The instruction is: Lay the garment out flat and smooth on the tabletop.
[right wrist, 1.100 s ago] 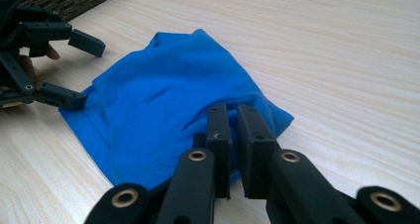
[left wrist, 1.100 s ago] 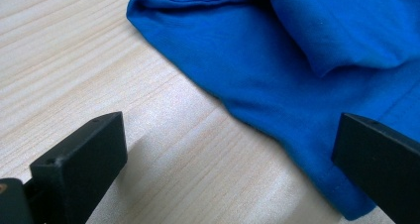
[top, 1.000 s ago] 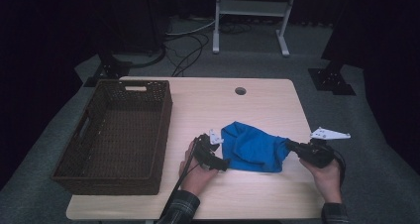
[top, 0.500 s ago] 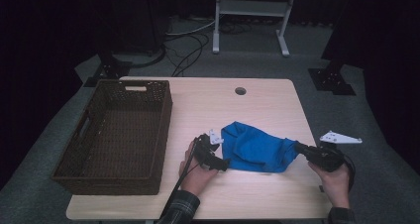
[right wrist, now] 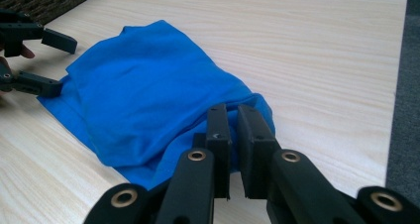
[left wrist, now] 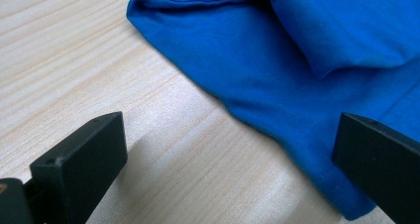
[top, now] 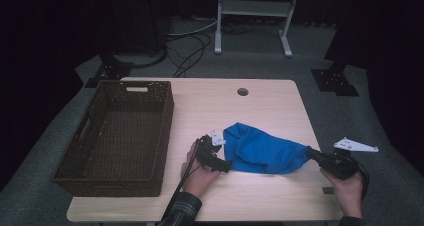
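Now pinching one end of the blue cloth [top: 262, 150] with the right gripper [right wrist: 233, 116], jaws squeezed tight on a bunched fold, near the right edge of the table [top: 260, 106]. Lying flat on the wood, long way running left to right, from one gripper to the other. Sitting right at the other end with the left gripper [top: 218, 158], jaws spread wide and holding nothing. Seen from the left gripper view: one jaw over bare wood, the other jaw over the cloth's lower edge, so the hem lies between them but is not yet pinched. Closest to that free end: the left hand [top: 200, 173], by far. Probably next: closing on that near edge, straight ahead and a bit to the side. Off to the left, well apart from the cloth: the brown basket [top: 120, 131].
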`<act>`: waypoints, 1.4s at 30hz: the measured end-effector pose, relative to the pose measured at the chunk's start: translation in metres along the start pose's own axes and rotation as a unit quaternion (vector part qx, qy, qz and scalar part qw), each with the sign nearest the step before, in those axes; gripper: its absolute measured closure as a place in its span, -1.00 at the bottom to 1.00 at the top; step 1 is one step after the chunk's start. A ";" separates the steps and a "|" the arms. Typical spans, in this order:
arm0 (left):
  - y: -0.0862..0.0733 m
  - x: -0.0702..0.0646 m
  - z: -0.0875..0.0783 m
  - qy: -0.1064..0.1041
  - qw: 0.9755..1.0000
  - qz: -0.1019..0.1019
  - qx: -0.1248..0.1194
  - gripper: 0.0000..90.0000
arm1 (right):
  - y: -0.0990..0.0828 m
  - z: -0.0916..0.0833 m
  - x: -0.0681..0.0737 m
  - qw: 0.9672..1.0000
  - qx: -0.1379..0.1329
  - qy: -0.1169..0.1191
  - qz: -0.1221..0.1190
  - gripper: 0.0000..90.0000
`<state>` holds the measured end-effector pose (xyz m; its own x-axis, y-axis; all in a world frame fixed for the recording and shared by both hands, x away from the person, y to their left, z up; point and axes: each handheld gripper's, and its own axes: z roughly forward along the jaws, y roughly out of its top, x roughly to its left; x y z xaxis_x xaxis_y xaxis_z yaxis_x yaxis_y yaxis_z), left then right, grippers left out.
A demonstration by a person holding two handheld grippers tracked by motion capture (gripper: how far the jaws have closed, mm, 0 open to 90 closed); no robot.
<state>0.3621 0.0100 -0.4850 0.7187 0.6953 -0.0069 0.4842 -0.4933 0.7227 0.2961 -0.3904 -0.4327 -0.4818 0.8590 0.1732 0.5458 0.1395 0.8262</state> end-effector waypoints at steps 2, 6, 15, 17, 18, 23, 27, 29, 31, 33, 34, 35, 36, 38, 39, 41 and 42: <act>0.000 0.000 0.000 0.000 1.000 0.000 0.000 -0.99 | -0.002 -0.002 -0.001 1.000 0.001 0.000 0.001 0.87; 0.000 0.000 0.000 0.000 1.000 0.000 0.000 -0.99 | -0.005 -0.005 -0.002 1.000 0.000 -0.002 0.003 0.86; 0.000 0.000 0.000 0.000 1.000 0.000 0.000 -0.99 | -0.008 -0.011 -0.005 1.000 -0.014 0.001 0.008 0.62; 0.000 0.000 0.000 0.000 1.000 0.000 0.000 -0.99 | -0.008 -0.012 -0.006 1.000 -0.019 0.003 0.010 0.51; 0.000 0.000 0.000 0.000 1.000 0.000 0.000 -0.99 | -0.009 -0.012 -0.006 1.000 -0.020 0.004 0.010 0.43; 0.000 0.001 0.000 0.000 1.000 0.001 0.000 -0.99 | -0.009 -0.010 -0.007 1.000 -0.022 0.009 0.007 -0.04; 0.000 0.001 0.000 0.000 1.000 0.001 0.000 -0.99 | -0.010 -0.005 -0.007 1.000 -0.020 0.021 -0.002 -0.41; 0.000 0.001 0.000 0.000 1.000 0.001 0.000 -0.99 | -0.011 -0.003 -0.007 0.999 -0.023 0.023 -0.011 -0.61; 0.000 0.001 0.000 0.000 1.000 0.001 0.000 -0.99 | -0.011 0.000 -0.005 0.999 -0.020 0.022 -0.018 -0.76; 0.000 0.001 0.000 0.000 1.000 0.001 0.000 -0.99 | -0.011 0.001 -0.004 0.999 -0.016 0.029 -0.023 -0.93; 0.000 0.001 0.000 0.000 1.000 0.001 0.000 -0.99 | -0.011 0.001 -0.003 0.999 -0.015 0.034 -0.027 -0.98; 0.000 0.001 0.000 0.000 1.000 0.001 0.000 -0.99 | -0.011 0.001 -0.003 0.999 -0.014 0.033 -0.026 -1.00; 0.000 0.001 0.000 0.000 1.000 0.001 0.000 -0.99 | -0.011 0.001 -0.003 0.999 -0.013 0.037 -0.023 -1.00; 0.000 0.001 0.000 -0.001 1.000 0.001 0.000 -0.99 | -0.011 0.001 -0.005 0.999 -0.019 0.047 -0.016 -1.00; 0.000 0.001 0.000 -0.002 1.000 0.003 -0.001 -0.99 | -0.012 0.002 -0.005 0.999 -0.017 0.046 -0.015 -1.00; 0.000 0.001 -0.002 -0.005 1.000 0.008 -0.007 -0.99 | -0.013 0.004 -0.006 0.999 -0.010 0.044 -0.014 -1.00; -0.001 0.001 -0.003 -0.006 1.000 0.014 -0.017 -0.99 | -0.014 0.005 -0.006 0.999 -0.008 0.044 -0.015 -1.00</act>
<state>0.3607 0.0129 -0.4833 0.7371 0.6757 0.0053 0.4477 -0.4942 0.7452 0.2946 -0.3948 -0.4481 -0.5556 0.8084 0.1945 0.5200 0.1554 0.8399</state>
